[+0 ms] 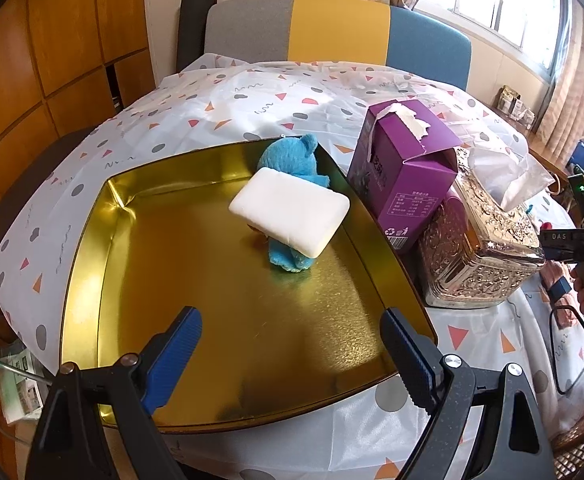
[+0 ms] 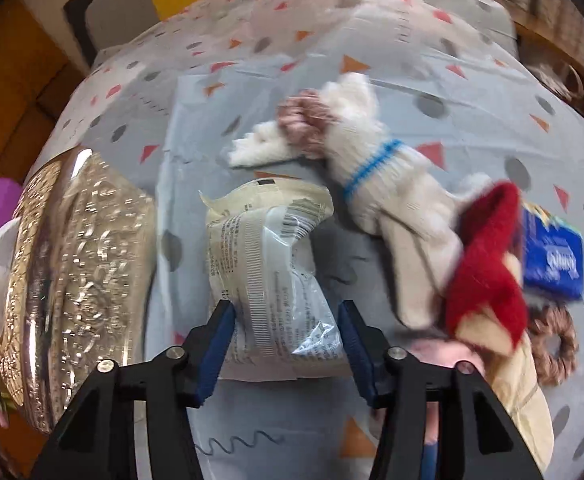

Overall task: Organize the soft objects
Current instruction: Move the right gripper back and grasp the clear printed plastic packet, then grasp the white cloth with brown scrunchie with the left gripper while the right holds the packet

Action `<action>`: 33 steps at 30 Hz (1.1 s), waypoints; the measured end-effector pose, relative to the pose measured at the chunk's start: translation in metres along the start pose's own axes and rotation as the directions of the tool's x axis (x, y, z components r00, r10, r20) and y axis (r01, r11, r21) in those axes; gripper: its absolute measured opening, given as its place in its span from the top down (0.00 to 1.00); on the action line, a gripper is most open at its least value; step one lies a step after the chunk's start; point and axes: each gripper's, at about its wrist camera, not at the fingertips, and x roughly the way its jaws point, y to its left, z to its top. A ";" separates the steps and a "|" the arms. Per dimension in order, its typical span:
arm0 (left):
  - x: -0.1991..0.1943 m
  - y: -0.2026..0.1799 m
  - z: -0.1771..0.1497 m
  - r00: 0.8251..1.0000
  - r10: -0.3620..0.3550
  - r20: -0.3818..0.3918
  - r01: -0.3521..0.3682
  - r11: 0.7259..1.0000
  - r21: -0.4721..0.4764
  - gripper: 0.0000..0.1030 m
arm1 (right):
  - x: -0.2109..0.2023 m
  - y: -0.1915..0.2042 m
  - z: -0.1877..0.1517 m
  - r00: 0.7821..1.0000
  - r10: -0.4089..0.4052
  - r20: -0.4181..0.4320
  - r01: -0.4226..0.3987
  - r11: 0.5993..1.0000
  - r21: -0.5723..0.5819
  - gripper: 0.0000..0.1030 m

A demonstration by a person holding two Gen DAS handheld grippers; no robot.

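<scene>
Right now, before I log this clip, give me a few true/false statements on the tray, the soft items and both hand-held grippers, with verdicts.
1. The white sponge lies on top of the blue plush toy inside the gold tray. True.
2. The left hand-held gripper is clamped on the tray's rim. False: its jaws stand wide apart over the tray, with nothing between them.
3. The plastic snack packet sits between the fingers of the right hand-held gripper. True.
4. The purple carton stands inside the tray. False: it stands on the tablecloth beside the tray, next to the ornate metal tissue box.
5. The white knitted glove is already in the tray. False: it lies on the tablecloth beyond the packet.
</scene>
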 end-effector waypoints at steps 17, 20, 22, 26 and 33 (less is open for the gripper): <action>-0.007 -0.002 0.008 0.999 -0.037 0.028 0.036 0.999 0.024 0.13 | 0.011 0.034 0.001 0.988 -0.140 0.065 0.148 0.980 -0.135 0.47; -0.020 -0.006 0.021 0.995 -0.071 0.075 0.066 0.996 0.060 0.13 | -0.005 0.023 0.003 0.991 -0.095 0.096 0.104 0.991 -0.087 0.49; -0.027 -0.012 0.032 0.991 -0.090 0.097 0.081 0.993 0.088 0.13 | -0.019 0.012 0.006 0.988 -0.069 0.140 0.075 0.996 -0.041 0.48; -0.040 -0.032 0.060 0.982 -0.129 0.137 0.107 0.981 0.161 0.13 | -0.042 -0.012 0.009 0.973 -0.099 0.210 0.085 0.994 0.072 0.48; -0.043 -0.098 0.113 0.969 -0.229 0.095 0.194 0.939 0.283 0.13 | -0.058 -0.059 0.011 0.949 -0.208 0.238 0.135 0.947 0.292 0.48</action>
